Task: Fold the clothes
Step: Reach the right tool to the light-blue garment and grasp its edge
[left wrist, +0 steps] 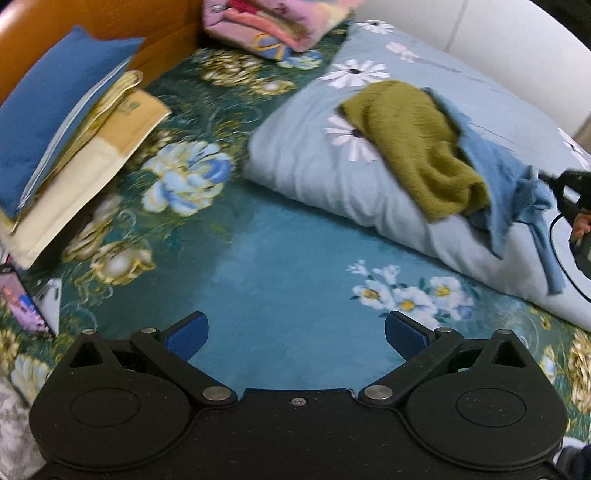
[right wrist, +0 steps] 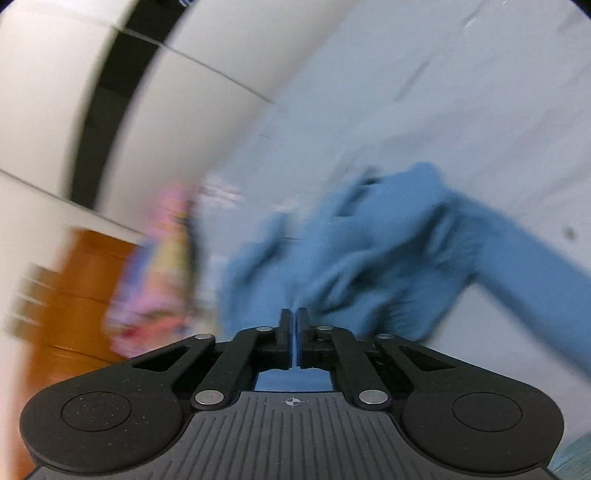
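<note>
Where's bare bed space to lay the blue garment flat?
Best patch: the plain teal sheet ahead of the open left gripper, bordered by the pillow stack left and the folded duvet right. Crowded: the duvet top holds the olive sweater and the blue garment the right gripper grips.

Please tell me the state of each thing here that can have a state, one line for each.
Left gripper: open, empty, above the bedsheet.
Right gripper: shut on the blue garment.
Blue garment: unfolded, bunched, pulled by one edge.
Green sweater: unfolded, crumpled on the quilt, partly under the blue garment.
Quilt: folded, lying on the bed.
Pink blanket: folded.
</note>
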Demonstrator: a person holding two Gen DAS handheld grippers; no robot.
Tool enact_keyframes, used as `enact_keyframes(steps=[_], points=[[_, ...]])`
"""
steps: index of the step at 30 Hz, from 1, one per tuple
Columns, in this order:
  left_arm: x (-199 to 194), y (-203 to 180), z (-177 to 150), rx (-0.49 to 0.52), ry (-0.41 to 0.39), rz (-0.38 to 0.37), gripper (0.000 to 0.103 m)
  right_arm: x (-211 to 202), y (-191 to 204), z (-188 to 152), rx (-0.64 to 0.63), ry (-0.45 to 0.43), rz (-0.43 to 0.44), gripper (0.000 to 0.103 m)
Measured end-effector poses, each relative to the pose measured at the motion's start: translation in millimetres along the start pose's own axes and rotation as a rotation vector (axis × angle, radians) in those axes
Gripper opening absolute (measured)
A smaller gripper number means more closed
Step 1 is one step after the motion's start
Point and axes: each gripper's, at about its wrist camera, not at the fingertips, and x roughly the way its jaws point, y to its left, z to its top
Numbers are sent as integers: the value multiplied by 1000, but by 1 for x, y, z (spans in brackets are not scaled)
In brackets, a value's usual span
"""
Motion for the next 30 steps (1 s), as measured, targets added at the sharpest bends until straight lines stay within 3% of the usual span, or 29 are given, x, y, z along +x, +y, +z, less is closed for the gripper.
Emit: enact_keyframes(steps=[1, 3, 8, 12, 13, 15, 16, 19, 22, 23, 27, 30], points=[[-2, 0, -1, -1, -2, -12, 101, -12, 8, 0, 6, -9, 64, 0], [-1, -4, -3, -11, -6, -43, 101, -32, 32, 1, -38, -25, 87, 0], [-14, 1, -8, -18, -38, -91, 101, -61, 61, -1, -180, -20, -111, 1], [-18, 9, -16, -26, -28, -77, 101, -67, 52, -12, -186, -2, -208, 3], [-18, 13, -19, -34, -20, -67, 101, -65, 45, -17, -170, 10, -227, 8], [-17, 20, -25, -52, -1, -44, 101, -51, 35, -31, -149, 42, -250, 28], [-16, 23, -26, -64, 9, -30, 101, -43, 31, -38, -140, 59, -259, 43], [-14, 31, -27, -101, 26, 1, 101, -14, 24, -62, -135, 121, -267, 46], [-15, 35, -24, -109, 26, 27, 101, 18, 37, -80, -189, 163, -261, 64], [-15, 34, -23, -106, 25, 35, 101, 28, 44, -84, -222, 165, -265, 70], [-13, 33, -24, -114, 39, 64, 101, 68, 75, -100, -409, 185, -288, 74], [-12, 33, -26, -126, 54, 84, 101, 98, 94, -111, -572, 175, -353, 80]])
